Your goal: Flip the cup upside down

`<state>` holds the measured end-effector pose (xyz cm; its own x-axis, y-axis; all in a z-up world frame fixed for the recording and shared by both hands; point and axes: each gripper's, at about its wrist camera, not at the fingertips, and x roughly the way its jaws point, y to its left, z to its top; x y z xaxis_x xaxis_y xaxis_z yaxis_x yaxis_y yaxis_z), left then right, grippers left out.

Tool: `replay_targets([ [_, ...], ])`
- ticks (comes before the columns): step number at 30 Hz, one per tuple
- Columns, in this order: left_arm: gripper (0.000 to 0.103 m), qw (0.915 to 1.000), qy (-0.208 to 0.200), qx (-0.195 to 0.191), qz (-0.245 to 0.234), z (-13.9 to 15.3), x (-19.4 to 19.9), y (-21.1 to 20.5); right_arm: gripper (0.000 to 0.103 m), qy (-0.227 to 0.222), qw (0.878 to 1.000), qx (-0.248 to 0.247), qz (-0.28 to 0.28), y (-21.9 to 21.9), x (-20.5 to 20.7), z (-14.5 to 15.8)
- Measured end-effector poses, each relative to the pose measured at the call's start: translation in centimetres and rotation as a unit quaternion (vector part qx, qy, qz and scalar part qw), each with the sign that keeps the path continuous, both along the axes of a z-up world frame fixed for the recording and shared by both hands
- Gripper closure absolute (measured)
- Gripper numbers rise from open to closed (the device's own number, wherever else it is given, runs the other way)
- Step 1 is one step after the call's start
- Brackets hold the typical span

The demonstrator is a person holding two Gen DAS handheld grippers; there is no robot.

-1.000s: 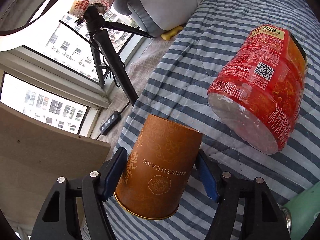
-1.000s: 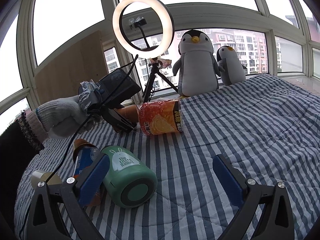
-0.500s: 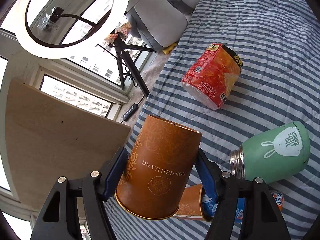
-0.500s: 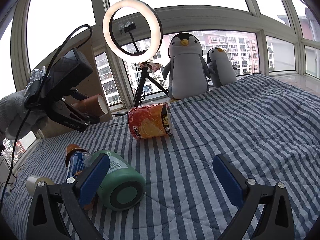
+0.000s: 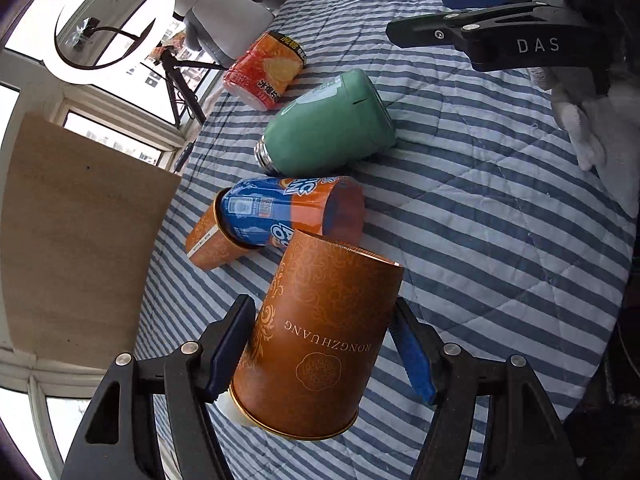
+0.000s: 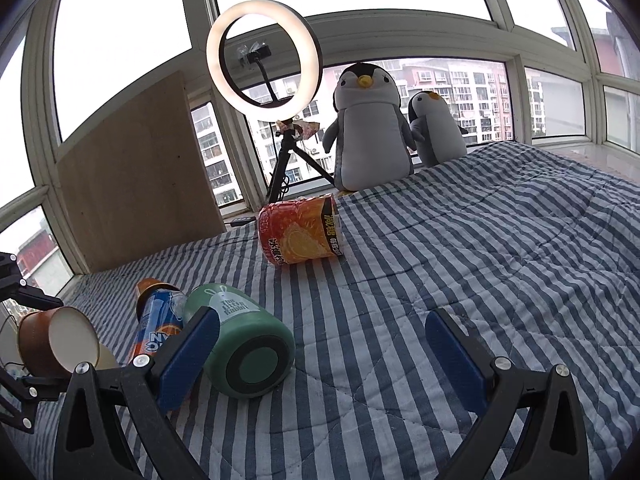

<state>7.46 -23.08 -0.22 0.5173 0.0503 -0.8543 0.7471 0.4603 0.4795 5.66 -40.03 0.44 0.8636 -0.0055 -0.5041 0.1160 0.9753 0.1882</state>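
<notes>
My left gripper [image 5: 320, 344] is shut on a brown paper cup [image 5: 320, 340] with orange scrollwork, held above the striped bed. The cup lies tilted between the blue pads, its wider rim toward the camera. In the right wrist view the same cup [image 6: 56, 340] shows at the far left, on its side in the air with its white inside facing right. My right gripper [image 6: 320, 352] is open and empty, low over the bed, near the green bottle. It also shows at the top right of the left wrist view [image 5: 492, 20].
On the striped quilt [image 6: 480, 260] lie a green bottle [image 6: 244, 344], a blue-orange bottle [image 6: 156, 328] stuck into a second brown cup [image 5: 208, 236], and a red snack canister [image 6: 300, 232]. A ring light [image 6: 264, 56], two plush penguins [image 6: 368, 128] and a board [image 6: 136, 172] stand by the window.
My left gripper has carried the cup back and down toward the near left of the bed, turning it. The right gripper has stayed open and nearly still.
</notes>
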Motion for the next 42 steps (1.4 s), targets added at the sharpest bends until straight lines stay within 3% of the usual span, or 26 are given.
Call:
replay_targets([
  [5, 0.031, 0.9996, 0.029, -0.003, -0.002, -3.6, -2.0, -1.4, 0.001, 0.009, 1.0, 0.005, 0.015, 0.7, -3.5, 0.5],
  [10, 0.03, 0.9991, 0.038, -0.018, -0.006, -4.7, -3.1, -2.8, 0.001, 0.006, 1.0, 0.006, 0.009, 0.0, -7.6, 1.1],
  [12, 0.016, 0.9989, 0.04, -0.026, -0.003, -5.2, -3.0, -3.4, 0.001, 0.017, 1.0, 0.02, 0.011, -0.5, -8.6, 0.9],
  [16, 0.011, 0.9983, 0.035, -0.048, 0.001, -4.6, -3.3, -3.1, 0.001, 0.039, 0.998, 0.036, 0.017, -0.7, -10.0, 0.2],
  [20, 0.01, 0.9962, 0.013, -0.086, 0.003, -1.9, -4.2, -0.3, 0.001, 0.072, 0.995, 0.069, 0.029, 0.0, -10.6, -0.6],
  [26, 0.004, 0.988, -0.035, -0.146, 0.035, 1.4, -7.2, 8.2, 0.001, 0.118, 0.981, 0.149, 0.042, 2.5, -10.6, -1.5],
  [31, 0.004, 0.9828, -0.048, -0.158, 0.083, 0.1, -9.4, 15.6, 0.001, 0.184, 0.965, 0.179, 0.056, 6.7, -8.6, -3.1],
  [35, 0.004, 0.9819, -0.059, -0.157, 0.089, -1.4, -11.4, 18.9, 0.001, 0.236, 0.948, 0.211, 0.029, 9.0, -6.3, -5.0],
  [42, 0.004, 0.9814, -0.059, -0.167, 0.074, -2.3, -12.7, 20.0, 0.001, 0.234, 0.932, 0.275, -0.024, 9.7, -4.4, -6.0],
])
